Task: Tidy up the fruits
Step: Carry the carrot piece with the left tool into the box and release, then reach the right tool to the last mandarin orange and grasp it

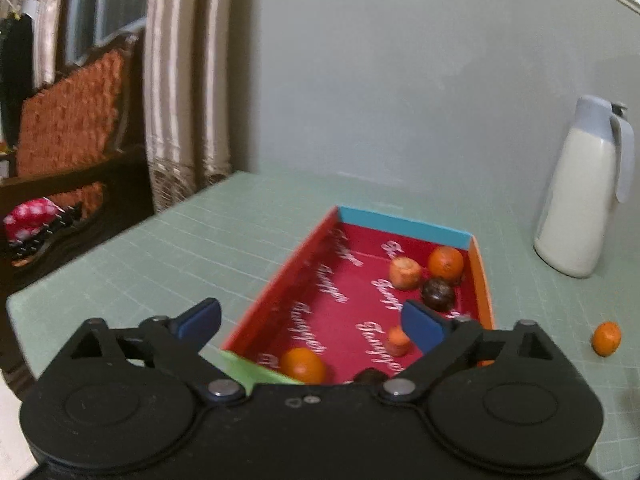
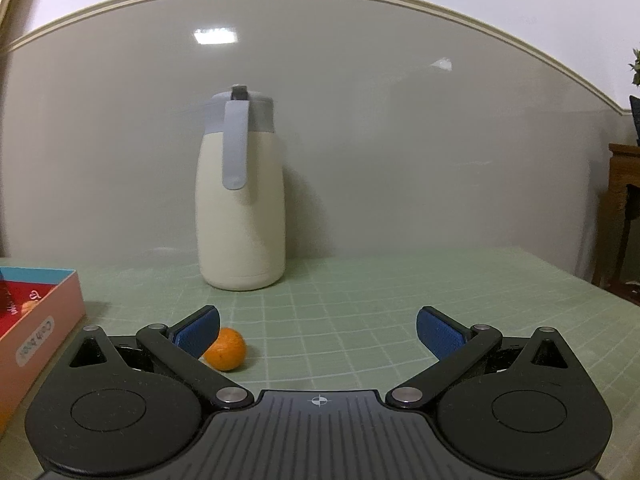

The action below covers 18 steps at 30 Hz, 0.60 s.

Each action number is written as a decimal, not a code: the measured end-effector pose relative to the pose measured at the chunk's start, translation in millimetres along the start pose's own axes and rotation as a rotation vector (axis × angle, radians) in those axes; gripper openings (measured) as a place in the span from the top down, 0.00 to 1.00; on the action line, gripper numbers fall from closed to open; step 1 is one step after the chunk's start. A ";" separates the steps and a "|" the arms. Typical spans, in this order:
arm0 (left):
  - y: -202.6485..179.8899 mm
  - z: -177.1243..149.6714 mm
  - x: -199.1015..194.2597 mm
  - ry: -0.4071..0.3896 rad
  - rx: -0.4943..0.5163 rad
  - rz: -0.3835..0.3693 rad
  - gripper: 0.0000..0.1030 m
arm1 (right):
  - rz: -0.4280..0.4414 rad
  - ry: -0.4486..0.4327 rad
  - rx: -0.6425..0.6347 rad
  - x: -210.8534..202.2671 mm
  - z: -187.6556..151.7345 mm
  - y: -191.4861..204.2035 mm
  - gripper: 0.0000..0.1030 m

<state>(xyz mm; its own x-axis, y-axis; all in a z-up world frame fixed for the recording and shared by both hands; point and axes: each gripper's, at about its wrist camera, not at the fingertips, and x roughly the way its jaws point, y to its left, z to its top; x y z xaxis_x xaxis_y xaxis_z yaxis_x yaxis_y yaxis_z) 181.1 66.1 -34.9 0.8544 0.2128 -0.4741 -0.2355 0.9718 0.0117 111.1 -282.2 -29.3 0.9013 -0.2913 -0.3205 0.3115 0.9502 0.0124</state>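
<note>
Even, soft indoor light, moderately bright. Ceiling lamp mirrored as a white glare patch on the glossy wall (image 2: 360, 140), high above both claws. Jug (image 2: 240, 200) casts a faint shadow to its right on the wall. Left view smeared by motion blur: box (image 1: 288, 280) lettering and fruit soft. Right view sharper. Strong fisheye bending at edges; dark corners.

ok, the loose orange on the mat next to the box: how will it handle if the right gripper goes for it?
The orange looks round and sits alone on the flat mat, so a nudge would probably roll it. Its skin looks smooth, so an off-centre pinch may slip. It is small beside the right gripper, whose jaws stand open, so likely light.
</note>
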 end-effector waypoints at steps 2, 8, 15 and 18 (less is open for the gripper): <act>7.0 -5.0 -9.1 -0.021 0.004 0.035 0.06 | 0.010 0.003 -0.005 2.0 -0.1 4.2 0.00; 29.0 -22.1 -19.4 -0.030 0.006 0.117 0.06 | 0.082 0.072 -0.023 18.8 -0.4 20.3 0.00; 59.6 -29.7 -26.5 -0.033 -0.047 0.196 0.06 | 0.168 0.188 -0.030 45.3 -0.9 36.5 0.00; 71.9 -32.6 -33.1 -0.046 -0.073 0.247 0.06 | 0.165 0.222 -0.038 57.2 -1.2 43.3 0.00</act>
<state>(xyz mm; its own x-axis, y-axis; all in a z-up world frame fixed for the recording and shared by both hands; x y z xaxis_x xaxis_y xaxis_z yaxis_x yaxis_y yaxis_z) 120.8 125.6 -47.1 0.7867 0.4486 -0.4241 -0.4710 0.8803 0.0576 175.8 -257.6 -48.2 0.8494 -0.1046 -0.5172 0.1507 0.9874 0.0478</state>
